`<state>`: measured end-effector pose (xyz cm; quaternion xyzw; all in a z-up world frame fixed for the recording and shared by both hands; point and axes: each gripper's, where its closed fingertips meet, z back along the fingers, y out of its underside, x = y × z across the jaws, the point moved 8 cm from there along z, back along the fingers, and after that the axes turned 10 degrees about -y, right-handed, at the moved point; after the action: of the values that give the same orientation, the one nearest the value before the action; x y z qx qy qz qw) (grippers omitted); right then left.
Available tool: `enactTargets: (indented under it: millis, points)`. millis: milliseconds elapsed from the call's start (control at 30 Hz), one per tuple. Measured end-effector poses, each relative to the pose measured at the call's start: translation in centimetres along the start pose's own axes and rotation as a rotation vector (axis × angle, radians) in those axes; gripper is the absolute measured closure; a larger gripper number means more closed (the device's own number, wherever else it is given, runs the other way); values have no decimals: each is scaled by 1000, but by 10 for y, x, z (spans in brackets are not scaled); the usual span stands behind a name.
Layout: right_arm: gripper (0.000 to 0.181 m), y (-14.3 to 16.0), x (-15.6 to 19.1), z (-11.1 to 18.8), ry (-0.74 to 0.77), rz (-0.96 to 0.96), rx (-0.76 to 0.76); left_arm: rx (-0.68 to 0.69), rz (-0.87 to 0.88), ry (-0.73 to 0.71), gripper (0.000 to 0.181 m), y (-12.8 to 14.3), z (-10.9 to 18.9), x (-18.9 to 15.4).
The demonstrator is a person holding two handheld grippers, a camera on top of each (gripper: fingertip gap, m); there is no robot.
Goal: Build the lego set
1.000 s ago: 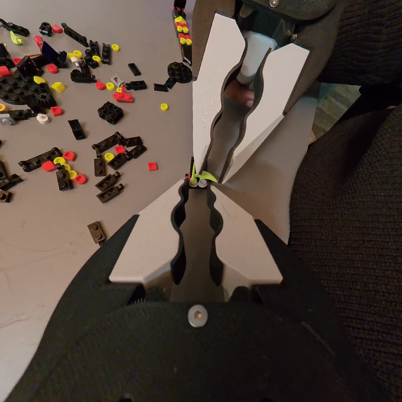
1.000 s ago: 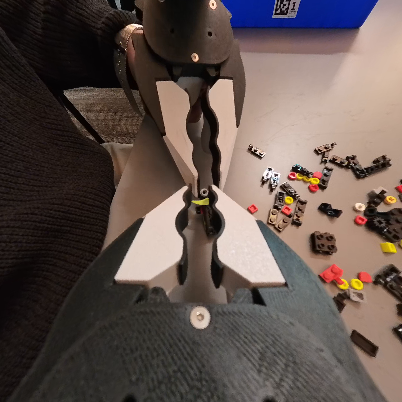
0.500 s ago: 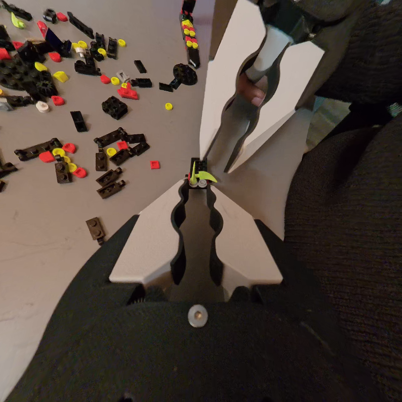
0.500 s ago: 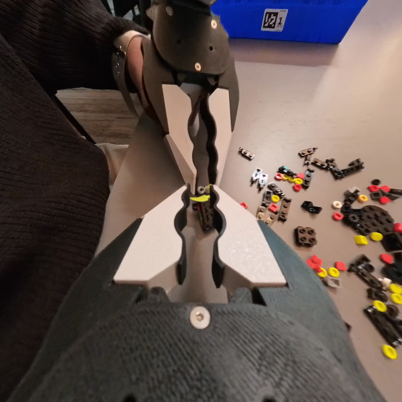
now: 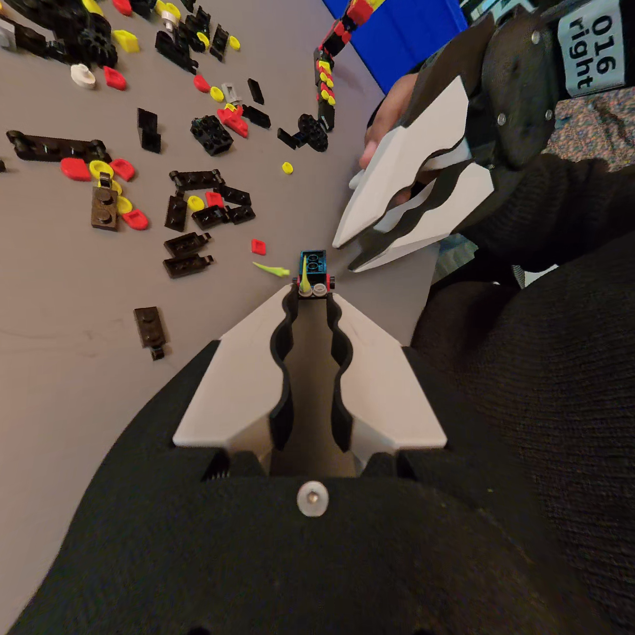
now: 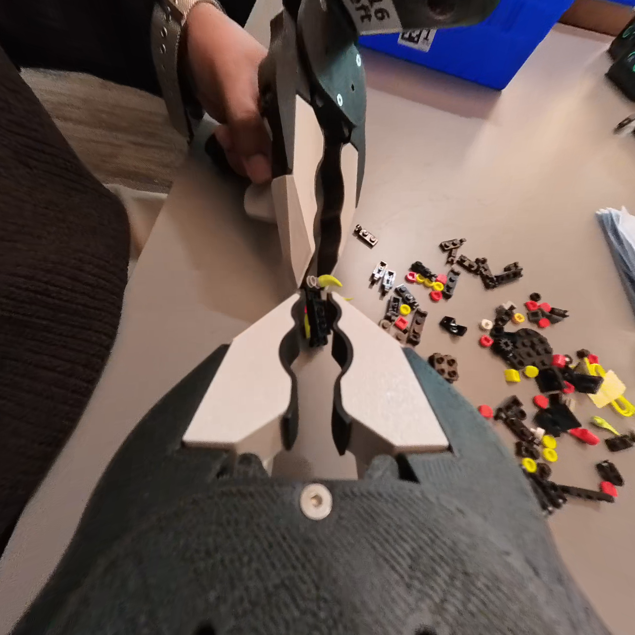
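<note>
The left hand-held gripper (image 5: 312, 296) pinches a small black plastic brick assembly (image 5: 312, 275) with grey studs and a lime spike above the grey table (image 5: 68, 378). It looks light, stiff and easily knocked apart, best held by its black sides. Half a second ago the right hand-held gripper (image 5: 343, 256) flanked it; now it stands just beside, narrowly parted and empty, and a loose lime spike (image 5: 269, 268) lies beyond

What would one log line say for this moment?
left gripper: shut on small black Lego assembly | right gripper: open, tips near assembly | loose lime horn: beside assembly
</note>
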<state>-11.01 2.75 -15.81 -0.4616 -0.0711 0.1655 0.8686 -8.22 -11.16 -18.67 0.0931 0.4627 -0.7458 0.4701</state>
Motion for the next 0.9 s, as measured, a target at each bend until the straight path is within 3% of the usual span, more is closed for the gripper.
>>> enactTargets:
  millis: [333, 667, 900]
  points:
    - [176, 8, -16, 0, 19, -150, -21, 73, -85, 10, 167, 7, -1, -6]
    - [163, 11, -22, -34, -8, -215, 112, 83, -176, -3, 167, 9, 2, -8]
    - [174, 11, -25, -34, 21, -244, 128, 89, -180, -5, 166, 10, 3, -8]
